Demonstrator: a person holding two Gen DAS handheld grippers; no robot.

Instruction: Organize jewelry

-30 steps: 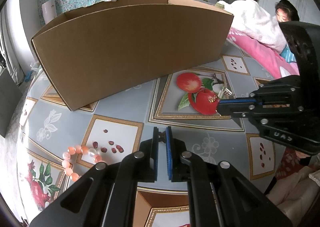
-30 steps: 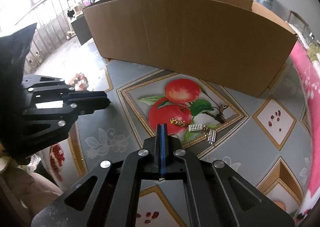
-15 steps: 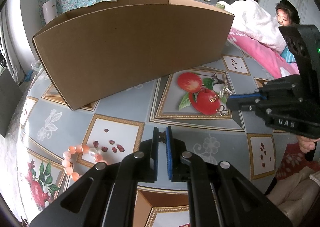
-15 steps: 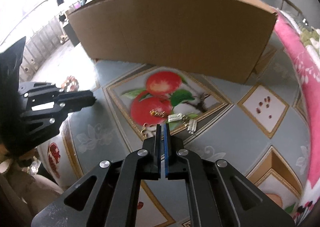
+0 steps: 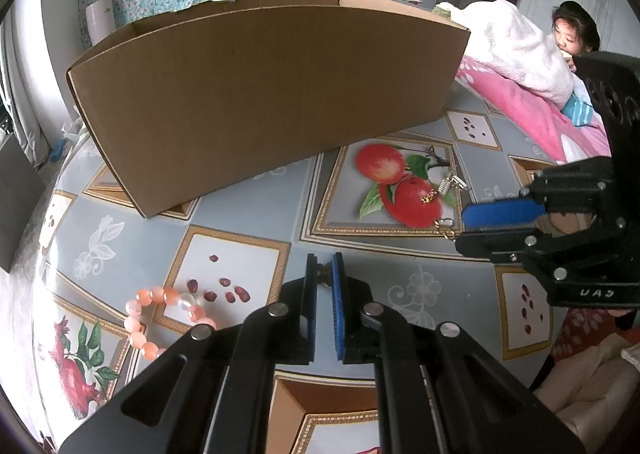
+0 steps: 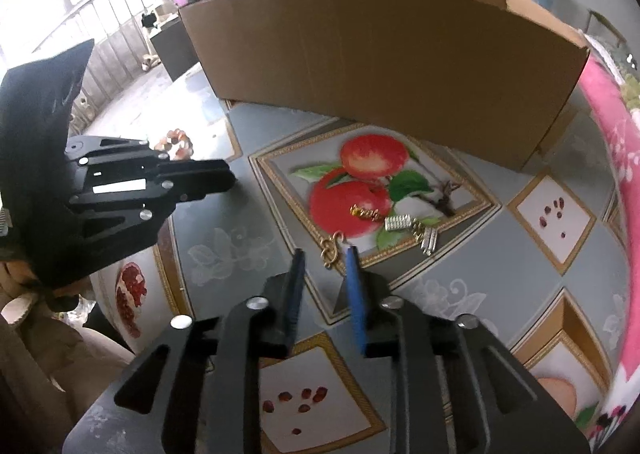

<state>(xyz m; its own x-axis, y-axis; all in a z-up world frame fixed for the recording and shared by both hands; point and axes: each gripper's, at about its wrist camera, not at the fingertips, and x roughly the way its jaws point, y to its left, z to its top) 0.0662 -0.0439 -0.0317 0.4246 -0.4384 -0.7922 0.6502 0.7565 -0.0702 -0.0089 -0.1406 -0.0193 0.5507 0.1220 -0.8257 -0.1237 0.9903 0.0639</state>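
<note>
A gold chain with small silver pieces lies on the apple picture of the tablecloth. Its ring end rests on the cloth between the tips of my right gripper. The jaws are opening and the pads do not touch the ring. From the left wrist, the right gripper shows at the chain's near end. My left gripper hovers over the cloth, shut to a thin slit; a small dark bit shows there, unidentifiable. A pink bead bracelet lies left of it.
A tall brown cardboard box stands across the back of the table. A pink blanket and a person lie beyond the right edge. In the right wrist view, a balcony railing and dark furniture are off to the left.
The right gripper's jaws have parted from fully shut and it has drawn back slightly, so the chain's ring end now lies between its tips. The left gripper has not moved.
</note>
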